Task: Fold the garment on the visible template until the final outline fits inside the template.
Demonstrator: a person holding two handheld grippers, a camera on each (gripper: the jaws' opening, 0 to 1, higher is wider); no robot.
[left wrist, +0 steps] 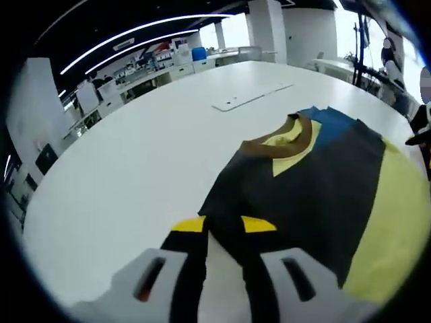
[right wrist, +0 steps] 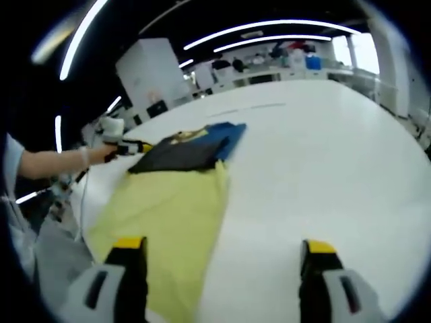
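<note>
A garment in yellow, dark and blue panels with a brown collar (left wrist: 279, 142) lies flat on the white table (left wrist: 135, 175). The dark panel (left wrist: 310, 195) is folded over the yellow part (left wrist: 394, 222). My left gripper (left wrist: 222, 225) is shut on the dark panel's near corner, and the fabric runs down between its yellow-tipped jaws. The right gripper view shows the garment (right wrist: 168, 202) from the other end, with the left gripper (right wrist: 128, 148) at its far dark corner. My right gripper (right wrist: 222, 247) hangs open over the yellow end, its left jaw above the fabric.
A thin flat white sheet (left wrist: 252, 96) lies on the table beyond the collar. A person's forearm (right wrist: 54, 161) reaches in from the left. Bare tabletop (right wrist: 323, 168) stretches to the right of the garment. Benches and shelves stand in the background.
</note>
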